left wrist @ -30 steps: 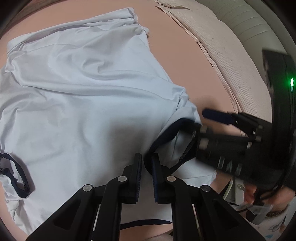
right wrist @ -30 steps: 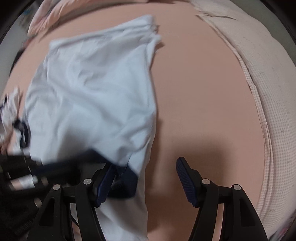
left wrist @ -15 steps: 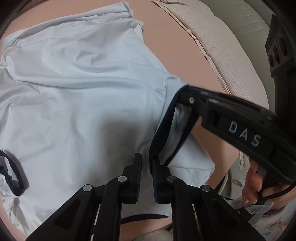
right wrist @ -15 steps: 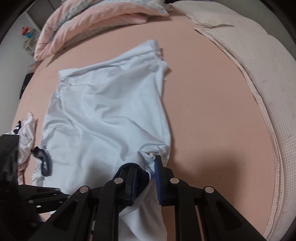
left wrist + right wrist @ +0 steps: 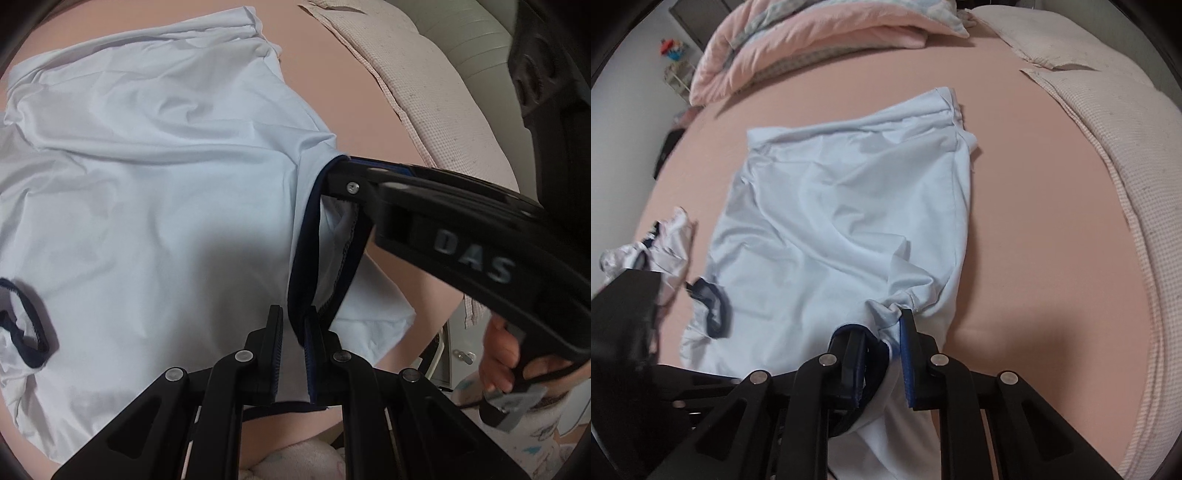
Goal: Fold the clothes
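Both grippers, left [image 5: 293, 334] and right [image 5: 882, 341], reach forward low, clenched on the shirt's [image 5: 834, 221] near navy-trimmed sleeve [image 5: 325, 236].

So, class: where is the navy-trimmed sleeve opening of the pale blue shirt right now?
In the left wrist view the sleeve opening sits right of centre, stretched between the left gripper below and the right gripper above, over the pink bedsheet.

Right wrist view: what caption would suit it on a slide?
Black two-finger right gripper clamps the navy-trimmed sleeve of a pale blue shirt spread on a pink bed sheet.
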`<state>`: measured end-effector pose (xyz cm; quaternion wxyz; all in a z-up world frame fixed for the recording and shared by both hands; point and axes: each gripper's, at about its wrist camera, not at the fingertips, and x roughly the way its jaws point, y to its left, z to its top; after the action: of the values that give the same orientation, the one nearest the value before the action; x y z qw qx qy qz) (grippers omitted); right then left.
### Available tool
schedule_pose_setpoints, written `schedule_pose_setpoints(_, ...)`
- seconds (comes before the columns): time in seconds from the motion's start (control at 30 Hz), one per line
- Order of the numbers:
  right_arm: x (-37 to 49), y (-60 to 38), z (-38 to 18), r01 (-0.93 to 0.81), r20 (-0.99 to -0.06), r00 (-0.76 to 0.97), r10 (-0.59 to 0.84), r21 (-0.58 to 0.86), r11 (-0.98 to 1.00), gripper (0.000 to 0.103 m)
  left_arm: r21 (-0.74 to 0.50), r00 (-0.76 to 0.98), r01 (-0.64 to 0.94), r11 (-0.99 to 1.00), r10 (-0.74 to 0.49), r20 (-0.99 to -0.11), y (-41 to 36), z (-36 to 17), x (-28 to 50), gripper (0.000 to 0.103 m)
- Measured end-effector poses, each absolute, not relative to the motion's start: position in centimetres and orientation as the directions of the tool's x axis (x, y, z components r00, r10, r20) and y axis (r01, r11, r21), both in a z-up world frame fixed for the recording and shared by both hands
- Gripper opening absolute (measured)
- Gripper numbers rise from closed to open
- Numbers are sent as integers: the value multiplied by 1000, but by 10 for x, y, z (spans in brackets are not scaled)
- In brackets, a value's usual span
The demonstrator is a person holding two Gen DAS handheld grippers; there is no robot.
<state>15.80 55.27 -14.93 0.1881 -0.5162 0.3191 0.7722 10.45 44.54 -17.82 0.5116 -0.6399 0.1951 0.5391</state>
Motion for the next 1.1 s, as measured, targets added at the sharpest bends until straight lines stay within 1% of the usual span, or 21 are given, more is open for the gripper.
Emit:
schedule_pose_setpoints(0.07, 156, 552, -152, -618, -919, -391, -56, 308, -723, 16, -435, 337, -804, -406, 292, -895, 444, -178, 106, 9)
schedule_pose_setpoints(0.1, 154, 552, -153, -617, -919, -389, -65, 312, -722, 18, -430, 334, -805, -409, 287, -898, 444, -178, 106, 9)
schedule_pose_setpoints(0.13, 153, 552, -155, -616, -919, -386, -74, 317, -721, 28, -426, 332, -805, -412, 283, -900, 443, -178, 106, 9)
schedule_pose_setpoints(0.17, 152, 552, -156, -615, -920, -384, -83, 321, -720, 42, -421, 327, -807, -414, 281, -902, 443, -177, 107, 9)
schedule_pose_setpoints(0.2, 151, 551, -157, -614, -920, -381, -91, 326, -719, 47, -412, 318, -810, -417, 278, -906, 443, -176, 107, 9)
schedule_pose_setpoints(0.27, 148, 551, -160, -612, -920, -376, -109, 335, -716, 62, -387, 289, -821, -419, 278, -916, 442, -173, 107, 10)
schedule_pose_setpoints(0.33, 150, 549, -159, -616, -930, -357, -85, 303, -727, 66, -359, 257, -834, -419, 280, -925, 441, -169, 108, 10)
schedule_pose_setpoints(0.37, 151, 547, -157, -619, -936, -346, -70, 283, -733, 67, -350, 249, -838, -418, 279, -928, 441, -167, 108, 10)
schedule_pose_setpoints(0.43, 156, 546, -155, -621, -933, -351, -80, 296, -726, 67, -345, 243, -836, -427, 275, -930, 441, -164, 107, 10)
schedule_pose_setpoints(0.53, 163, 544, -149, -623, -921, -373, -112, 338, -706, 72, -348, 245, -828, -440, 274, -930, 437, -161, 104, 10)
schedule_pose_setpoints(0.6, 168, 541, -141, -617, -912, -391, -126, 361, -699, 72, -331, 232, -829, -450, 260, -937, 436, -160, 103, 10)
schedule_pose_setpoints(0.7, 183, 543, -134, -632, -901, -421, -108, 376, -677, 72, -329, 233, -824, -462, 252, -939, 437, -160, 102, 11)
schedule_pose_setpoints(0.8, 199, 545, -127, -649, -889, -450, -85, 391, -653, 72, -326, 224, -831, -450, 266, -938, 441, -156, 105, 11)
schedule_pose_setpoints(0.9, 215, 547, -120, -664, -877, -477, -62, 406, -628, 72, -332, 210, -850, -409, 315, -926, 446, -146, 110, 12)
schedule_pose_setpoints(0.97, 225, 549, -115, -673, -868, -495, -46, 416, -611, 72, -318, 194, -865, -387, 327, -925, 454, -142, 115, 17)
schedule_pose_setpoints(1.0, 231, 550, -113, -678, -863, -504, -37, 421, -603, 72, -306, 186, -874, -377, 321, -929, 459, -141, 117, 26)
schedule_pose_setpoints(1.03, 236, 552, -114, -686, -864, -502, -30, 420, -594, 72, -293, 179, -883, -366, 315, -932, 464, -141, 119, 38)
schedule_pose_setpoints(1.07, 241, 554, -117, -695, -867, -498, -25, 416, -586, 72, -284, 176, -890, -357, 307, -936, 468, -140, 121, 44)
schedule_pose_setpoints(1.1, 245, 556, -120, -704, -869, -495, -20, 415, -577, 72, -280, 176, -894, -349, 301, -937, 471, -140, 122, 54)
